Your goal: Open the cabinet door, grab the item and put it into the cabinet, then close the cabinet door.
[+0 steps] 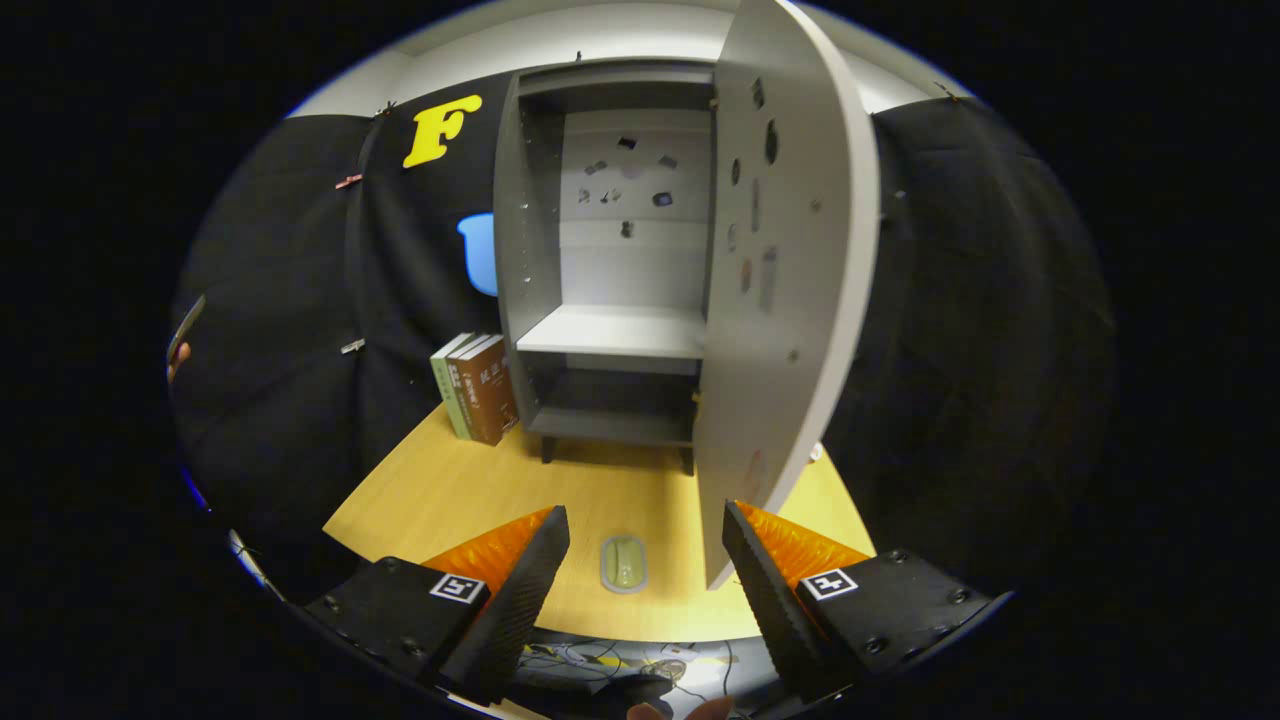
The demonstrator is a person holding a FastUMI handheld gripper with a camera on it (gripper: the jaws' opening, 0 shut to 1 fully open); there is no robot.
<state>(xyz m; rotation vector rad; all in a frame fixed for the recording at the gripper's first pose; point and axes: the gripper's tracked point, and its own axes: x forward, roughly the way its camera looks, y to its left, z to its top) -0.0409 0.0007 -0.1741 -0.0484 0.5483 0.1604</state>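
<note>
In the gripper view, the tongs [645, 560] are hanging apart over the bench [450, 490], gripping nothing. The item [623, 563], a small pale oval thing, is lying on the bench between the fingers. Beyond, the cabinet [610, 330] is standing with its door [790, 280] swung open, books [478, 388] leaning just beside it.

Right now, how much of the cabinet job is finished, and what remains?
Done: the cabinet door stands wide open, showing a bare middle shelf. In hand: nothing; the claw is open, and the small pale green item lies on the wooden table between its fingers. Left: grab the item, place it inside, close the door.
</note>
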